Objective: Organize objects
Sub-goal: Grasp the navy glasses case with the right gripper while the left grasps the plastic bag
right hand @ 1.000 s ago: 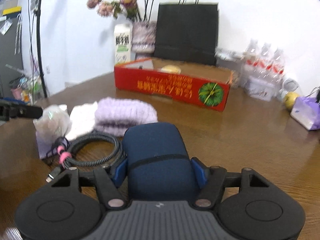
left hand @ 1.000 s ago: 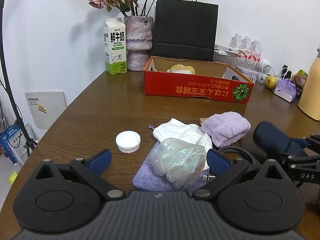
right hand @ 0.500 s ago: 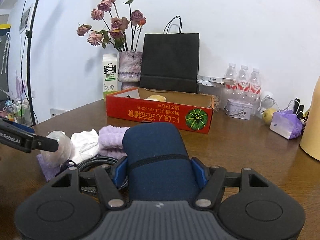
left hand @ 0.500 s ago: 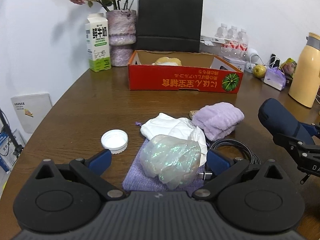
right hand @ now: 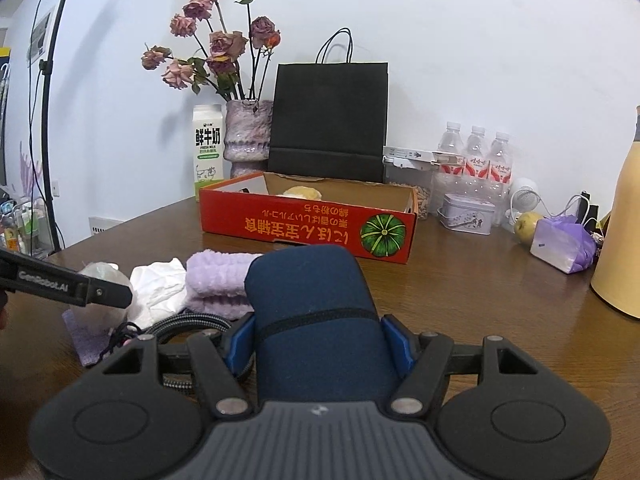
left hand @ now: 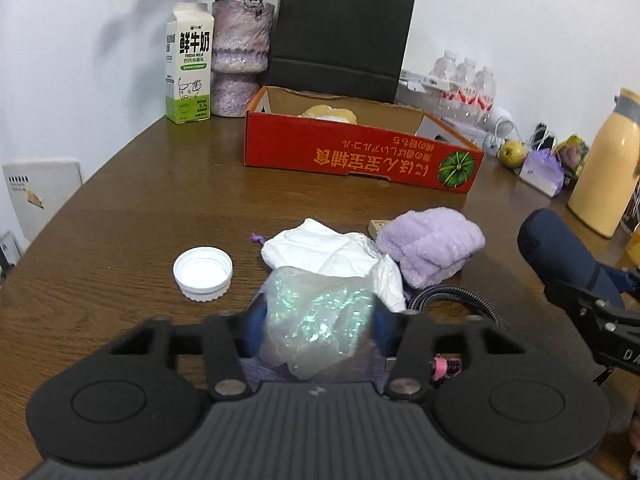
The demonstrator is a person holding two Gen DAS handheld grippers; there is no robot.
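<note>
Left gripper: your left gripper (left hand: 318, 326) had just been closing, and its blue pads sat against both sides of the crumpled iridescent plastic bag (left hand: 316, 320), low in the middle of the left wrist view.

Right gripper: your right gripper (right hand: 318, 344) held the dark blue rounded fabric-covered case (right hand: 312, 320) between narrowed pads, lifted off the table at lower centre of the right wrist view.

Bag's place: the bag lay on a lilac woven pouch (right hand: 82, 334), just beside the crumpled white cloth (left hand: 324, 252) and a coiled black braided cable (left hand: 460, 300).

Other loose things: a folded lilac fluffy towel (left hand: 432, 242) sat right of centre, and a white round plastic lid (left hand: 203, 268) lay apart to the left on the brown wooden table (left hand: 152, 208).

Likely target: I judge the open red cardboard box (left hand: 360, 162) in the upper middle was where things belonged.

Risk, slip: the bag looked thin and slick; a lift could have let it slide out, since the pads pinched mostly air-filled film.

Risk, dragging: the pouch or cloth might have come up with it if the pads caught their edges.

Risk, collision: your two grippers stood near each other at the right of the left view; swinging toward the box together could have knocked the case.
</note>
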